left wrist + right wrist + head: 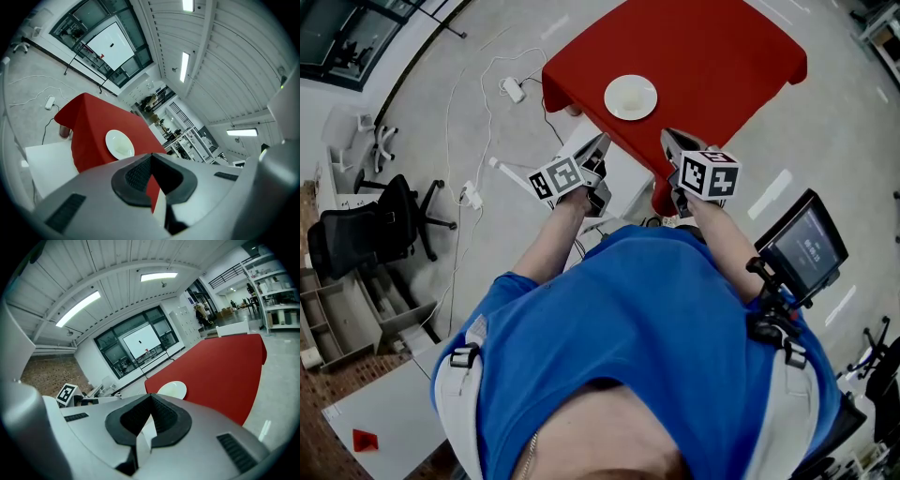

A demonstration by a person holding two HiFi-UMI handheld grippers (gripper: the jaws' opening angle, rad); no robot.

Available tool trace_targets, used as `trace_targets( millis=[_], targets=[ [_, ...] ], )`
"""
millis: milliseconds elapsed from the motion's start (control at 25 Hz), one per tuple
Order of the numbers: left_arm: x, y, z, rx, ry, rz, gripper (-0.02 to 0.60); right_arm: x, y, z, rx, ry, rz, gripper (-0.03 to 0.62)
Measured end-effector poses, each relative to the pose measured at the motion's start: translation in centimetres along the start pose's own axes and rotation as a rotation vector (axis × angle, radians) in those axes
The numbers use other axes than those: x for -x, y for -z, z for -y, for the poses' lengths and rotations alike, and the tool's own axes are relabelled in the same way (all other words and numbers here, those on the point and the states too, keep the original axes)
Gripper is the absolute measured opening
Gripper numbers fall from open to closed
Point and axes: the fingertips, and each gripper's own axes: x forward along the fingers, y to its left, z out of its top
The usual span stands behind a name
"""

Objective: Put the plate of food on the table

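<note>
The plate [630, 97] sits on the red counter [722, 56], close to its near edge, straight ahead and between the 2 claws; left claw [600, 143] and right claw [669, 138] are both pinched together, empty, about equally near

Pale grey floor [834, 131], black office chair [370, 234]

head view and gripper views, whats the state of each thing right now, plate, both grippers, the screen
plate: lying flat on the red table, nothing gripping it
left gripper: jaws together, nothing between them
right gripper: jaws together, nothing between them
screen: lit
</note>
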Motion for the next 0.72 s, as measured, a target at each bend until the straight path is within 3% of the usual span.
trace_targets(
  millis=[720],
  targets=[
    [-1.4,0.7,-0.8,0.018,-0.009,-0.012,0.008,-0.7,0.2,1.1,-0.006,0.004,-0.007,0.002]
  ],
)
